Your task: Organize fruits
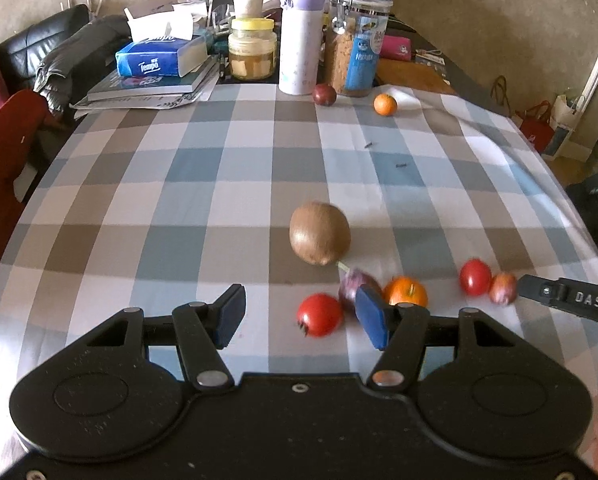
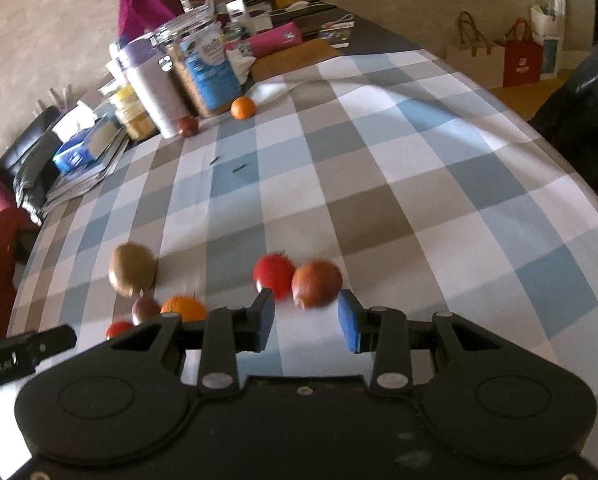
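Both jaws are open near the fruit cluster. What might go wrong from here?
1. The left gripper sits beside a tomato, a purple fruit and an orange; closing may knock one rolling.
2. The right gripper faces a reddish fruit touching another tomato; gripping one may push the other.

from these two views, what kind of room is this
Most likely a home dining or living room: a table under a checked tablecloth, cluttered at the far end with a tissue box and a cereal jar, and a black leather sofa beside it.
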Demonstrator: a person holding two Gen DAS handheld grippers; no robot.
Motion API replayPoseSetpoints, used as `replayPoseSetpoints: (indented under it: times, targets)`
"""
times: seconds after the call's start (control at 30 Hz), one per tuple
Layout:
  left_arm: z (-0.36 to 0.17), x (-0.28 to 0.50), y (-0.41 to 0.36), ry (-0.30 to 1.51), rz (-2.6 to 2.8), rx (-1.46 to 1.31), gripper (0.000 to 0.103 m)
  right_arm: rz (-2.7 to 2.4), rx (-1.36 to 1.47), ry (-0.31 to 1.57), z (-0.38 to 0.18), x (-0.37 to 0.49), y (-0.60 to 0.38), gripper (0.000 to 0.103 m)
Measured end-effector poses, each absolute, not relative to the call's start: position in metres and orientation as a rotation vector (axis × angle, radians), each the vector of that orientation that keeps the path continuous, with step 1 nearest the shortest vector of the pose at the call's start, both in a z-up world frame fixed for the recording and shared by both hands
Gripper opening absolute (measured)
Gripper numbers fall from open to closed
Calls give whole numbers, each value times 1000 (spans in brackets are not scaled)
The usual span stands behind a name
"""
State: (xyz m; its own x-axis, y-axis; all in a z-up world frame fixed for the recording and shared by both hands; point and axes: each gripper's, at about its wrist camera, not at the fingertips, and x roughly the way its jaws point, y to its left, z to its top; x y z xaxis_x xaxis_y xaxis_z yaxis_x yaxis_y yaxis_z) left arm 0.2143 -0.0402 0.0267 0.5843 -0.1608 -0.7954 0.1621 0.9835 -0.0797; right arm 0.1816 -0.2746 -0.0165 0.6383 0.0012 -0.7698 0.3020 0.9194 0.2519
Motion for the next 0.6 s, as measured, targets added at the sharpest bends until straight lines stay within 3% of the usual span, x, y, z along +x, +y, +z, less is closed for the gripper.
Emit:
replayPoseSetpoints:
  times: [0.6]
  targets:
    - [12,267,-59,921,-120,-69,65,-395,504,833,-31,242,-280,38]
